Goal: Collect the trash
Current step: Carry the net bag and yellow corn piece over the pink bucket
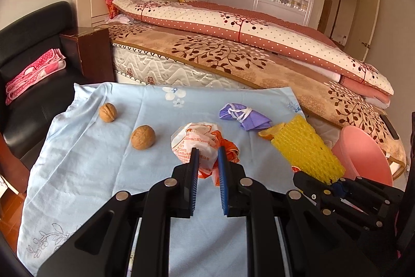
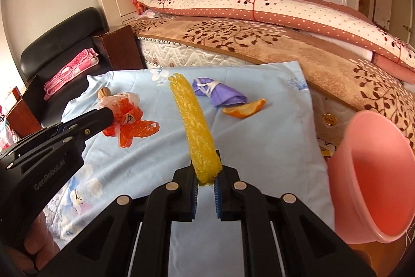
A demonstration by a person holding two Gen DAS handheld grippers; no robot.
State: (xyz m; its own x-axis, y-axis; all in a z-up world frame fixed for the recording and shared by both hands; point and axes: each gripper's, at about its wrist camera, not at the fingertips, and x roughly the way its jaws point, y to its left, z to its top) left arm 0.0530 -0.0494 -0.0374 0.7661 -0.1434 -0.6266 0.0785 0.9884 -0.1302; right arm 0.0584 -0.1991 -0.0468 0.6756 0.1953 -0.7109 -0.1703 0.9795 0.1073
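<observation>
My left gripper [image 1: 208, 156] is shut on a crumpled white and orange plastic bag [image 1: 190, 139], just above the light-blue cloth [image 1: 90, 173]. In the right wrist view the same bag [image 2: 129, 121] hangs from the left gripper [image 2: 111, 114]. My right gripper [image 2: 206, 173] is shut on one end of a yellow foam net [image 2: 192, 121], which sticks up and away over the cloth. That net [image 1: 303, 147] and the right gripper [image 1: 333, 183] show at the right of the left wrist view. A purple mask [image 2: 218, 94] and an orange peel [image 2: 243, 109] lie on the cloth.
A pink bin [image 2: 376, 173] stands tilted at the cloth's right edge. Two walnuts [image 1: 108, 112] [image 1: 143, 137] lie on the left half of the cloth. Behind are a bed [image 1: 233, 56], a wooden nightstand [image 1: 88, 51] and a black chair [image 1: 33, 43].
</observation>
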